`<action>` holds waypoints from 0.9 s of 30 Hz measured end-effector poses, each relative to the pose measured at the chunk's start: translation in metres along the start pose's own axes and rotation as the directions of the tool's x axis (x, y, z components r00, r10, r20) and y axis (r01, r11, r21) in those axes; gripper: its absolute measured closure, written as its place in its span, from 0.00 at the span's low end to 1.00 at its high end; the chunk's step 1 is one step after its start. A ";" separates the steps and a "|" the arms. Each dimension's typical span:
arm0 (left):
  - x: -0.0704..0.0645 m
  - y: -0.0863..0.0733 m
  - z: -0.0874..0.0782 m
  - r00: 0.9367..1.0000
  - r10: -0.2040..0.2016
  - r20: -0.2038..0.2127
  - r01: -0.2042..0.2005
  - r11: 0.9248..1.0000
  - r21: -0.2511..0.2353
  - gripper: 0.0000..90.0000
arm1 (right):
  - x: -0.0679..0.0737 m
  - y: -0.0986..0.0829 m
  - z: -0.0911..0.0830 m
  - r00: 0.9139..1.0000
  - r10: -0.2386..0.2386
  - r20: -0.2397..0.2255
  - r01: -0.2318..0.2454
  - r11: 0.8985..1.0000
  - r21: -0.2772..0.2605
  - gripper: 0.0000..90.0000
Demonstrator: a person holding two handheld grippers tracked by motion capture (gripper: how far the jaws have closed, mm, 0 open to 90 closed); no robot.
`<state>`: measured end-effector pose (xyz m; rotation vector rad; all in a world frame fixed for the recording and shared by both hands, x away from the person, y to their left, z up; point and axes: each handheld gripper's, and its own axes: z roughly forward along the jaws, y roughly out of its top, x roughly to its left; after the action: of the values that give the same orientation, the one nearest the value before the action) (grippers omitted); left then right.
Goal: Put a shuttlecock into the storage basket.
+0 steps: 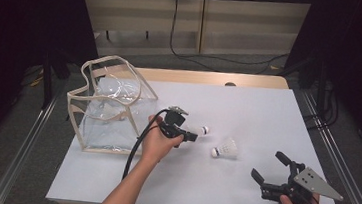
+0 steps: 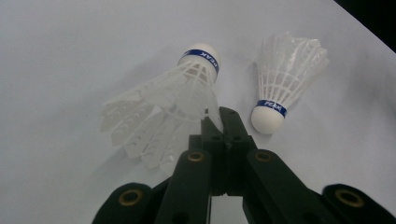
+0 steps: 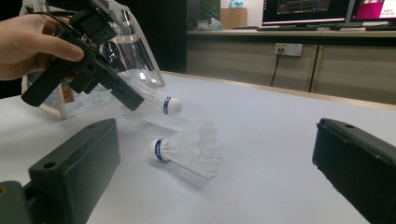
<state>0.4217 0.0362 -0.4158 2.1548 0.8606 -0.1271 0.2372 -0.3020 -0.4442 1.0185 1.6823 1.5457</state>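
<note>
A white shuttlecock [image 1: 201, 131] with a blue band hangs just above the table, cork pointing right. My left gripper [image 1: 191, 136] is shut on its feather skirt. In the left gripper view the jaws [image 2: 223, 117] pinch the feathers of this shuttlecock [image 2: 173, 105]. A second shuttlecock [image 1: 225, 149] lies on its side on the white table [image 1: 248, 108], a little to the right; it also appears in the left gripper view [image 2: 286, 77] and the right gripper view [image 3: 189, 149]. My right gripper [image 1: 269, 167] stands open near the front right edge, holding nothing, its jaws [image 3: 215, 136] facing the lying shuttlecock.
A clear plastic bag [image 1: 111, 105] with beige trim stands open at the table's left side, just behind the left hand. Metal rails run along both sides of the table. A cable lies on the floor beyond the far edge.
</note>
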 end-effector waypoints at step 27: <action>-0.009 0.012 -0.038 0.995 0.038 0.095 -0.044 0.997 0.061 1.00 | 0.000 0.000 -0.001 1.000 0.001 0.001 -0.001 1.000 -0.004 0.01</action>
<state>0.4155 0.0530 -0.3797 2.2048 0.7671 -0.2355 0.2369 -0.3023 -0.4439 1.0177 1.6780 1.5483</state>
